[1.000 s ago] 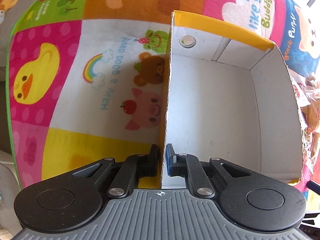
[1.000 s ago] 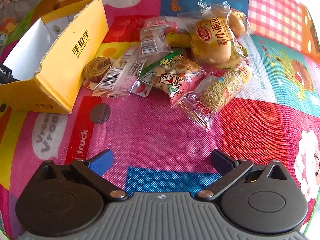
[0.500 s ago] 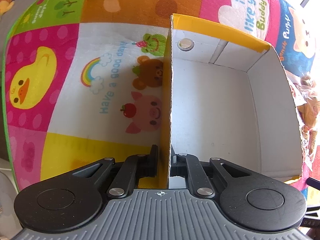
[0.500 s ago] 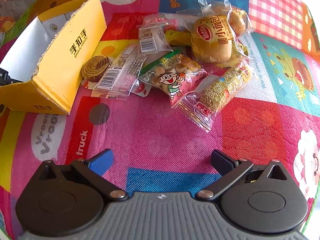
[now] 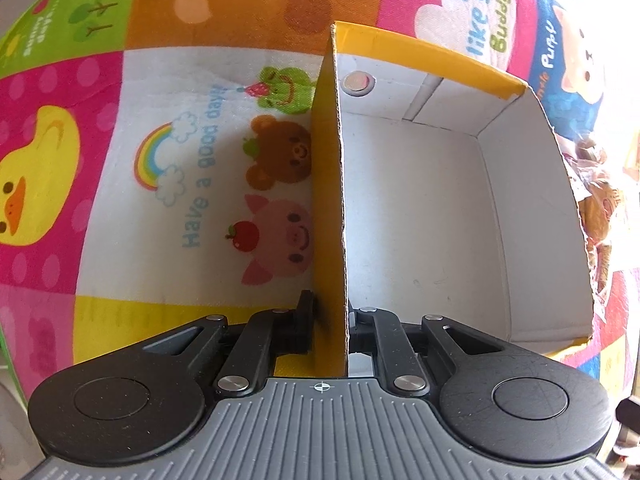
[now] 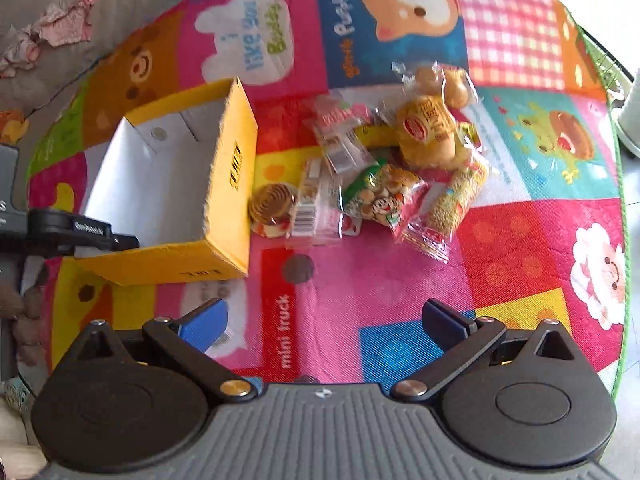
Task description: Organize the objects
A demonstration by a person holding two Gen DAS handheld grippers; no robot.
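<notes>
A: In the left wrist view, what has changed since one second ago?

B: Very little. The left gripper [image 5: 329, 322] is at the bottom centre and its jaws are opening slightly, but the pads press the side wall of the open yellow cardboard box with white inside [image 5: 420, 208] as before. The wall stands between the two fingers. The box fills the right half of the frame, with nothing inside it, on the colourful cartoon play mat [image 5: 120, 160].

A: And the right wrist view?

B: There the change is big. The right gripper [image 6: 324, 320], bottom centre, holds nothing and its jaws stand wide apart, same as earlier. But the camera now sees the scene from higher: the yellow box [image 6: 232, 184] appears smaller, at the left of the frame, and more of the mat [image 6: 520, 248] is visible. The pile of wrapped snack packets [image 6: 384, 184] lies just right of the box, at the upper centre, and looks not moved. The round spiral biscuit packet [image 6: 272, 208] is nearest to the box wall.
</notes>
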